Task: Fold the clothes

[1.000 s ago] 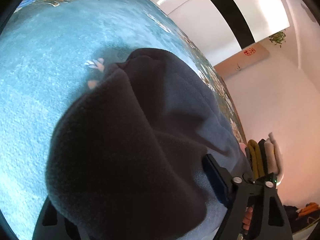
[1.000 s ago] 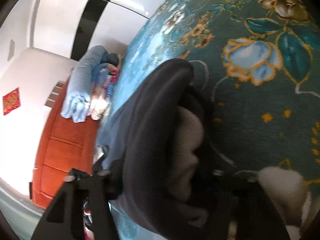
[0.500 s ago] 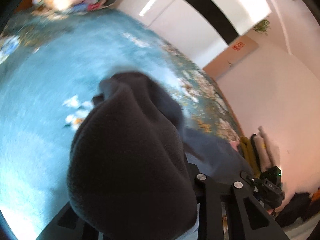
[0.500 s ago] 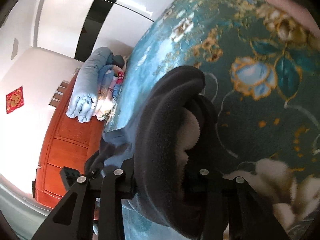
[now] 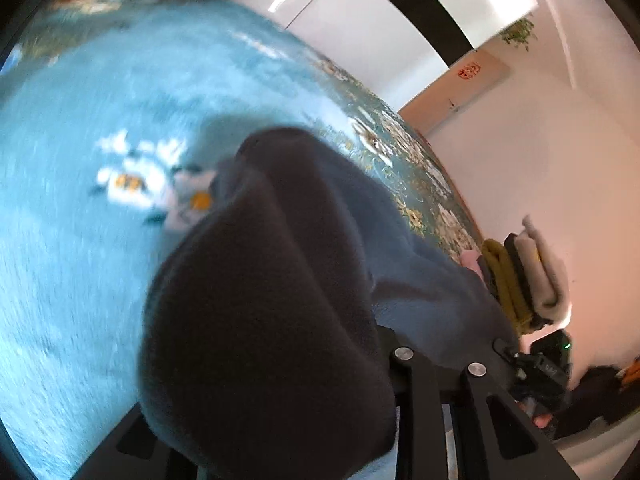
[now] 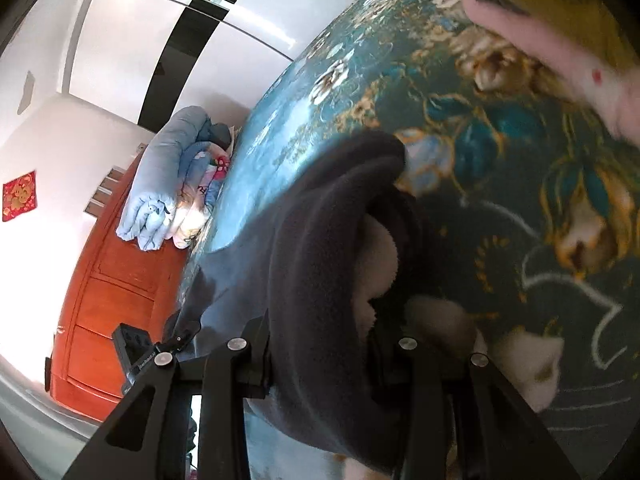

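Two grippers, both clamped on the same dark grey fleece garment (image 5: 272, 320): left gripper (image 5: 332, 420) has a thick bunched fold pinched between its fingers, right gripper (image 6: 332, 376) bites a rolled edge with the pale lining (image 6: 376, 264) showing. Garment hangs bunched between them just above the bed, likely gripped at two ends so it can be carried or laid flat for the next fold; whether any part touches the cover I can't tell. Left view is motion-blurred. Beneath it, a teal floral bedspread (image 6: 500, 184), soft, nothing else on the near part. Further out, a stack of folded clothes (image 5: 516, 276) at the bed edge, probably the finished pile. At the far end, rolled light-blue bedding (image 6: 160, 184) against an orange wooden headboard (image 6: 108, 292). Beyond: white wardrobe doors with a black stripe (image 6: 200, 20), red wall decoration (image 6: 18, 196).
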### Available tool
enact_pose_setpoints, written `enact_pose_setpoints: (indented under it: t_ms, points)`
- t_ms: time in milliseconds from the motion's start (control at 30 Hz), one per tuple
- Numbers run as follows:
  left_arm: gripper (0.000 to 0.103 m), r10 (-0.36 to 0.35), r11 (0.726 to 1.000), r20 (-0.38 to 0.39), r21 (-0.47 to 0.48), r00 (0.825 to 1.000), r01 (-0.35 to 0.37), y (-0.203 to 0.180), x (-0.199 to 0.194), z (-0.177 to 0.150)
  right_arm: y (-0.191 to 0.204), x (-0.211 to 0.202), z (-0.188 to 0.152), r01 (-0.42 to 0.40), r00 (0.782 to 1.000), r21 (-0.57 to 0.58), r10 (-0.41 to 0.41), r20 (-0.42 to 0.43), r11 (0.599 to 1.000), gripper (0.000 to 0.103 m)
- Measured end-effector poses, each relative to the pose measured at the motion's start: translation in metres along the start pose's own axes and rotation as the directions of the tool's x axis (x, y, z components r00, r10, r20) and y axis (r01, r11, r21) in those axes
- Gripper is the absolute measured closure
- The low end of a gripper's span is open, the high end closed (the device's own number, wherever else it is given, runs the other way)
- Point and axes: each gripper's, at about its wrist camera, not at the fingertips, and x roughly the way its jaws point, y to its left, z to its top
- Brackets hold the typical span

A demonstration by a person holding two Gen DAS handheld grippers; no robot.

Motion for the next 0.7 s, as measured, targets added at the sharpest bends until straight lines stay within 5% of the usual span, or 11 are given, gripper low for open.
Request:
enact_pose_setpoints:
  t_ms: [167, 500, 700]
  points:
    - [0.041, 0.002, 0.995, -0.017, -0.098, 1.000, -0.003, 0.014, 0.000, 0.003, -0.003, -0.003, -0.003, -0.004, 1.000, 0.000, 0.004, -0.006, 1.000, 0.060]
    - [0.031, 0.152, 0.985, 0.029, -0.088, 0.988, -0.149, 0.005, -0.052, -0.007, -0.017, -0.044, -0.014, 0.011, 0.999, 0.037, -0.012, 0.031, 0.999, 0.049]
    - [0.028, 0.239, 0.971, 0.186, -0.022, 0.953, -0.239, -0.041, -0.113, -0.009, -0.004, -0.092, -0.033, 0.143, 0.982, -0.013, -0.140, 0.126, 0.990, 0.049]
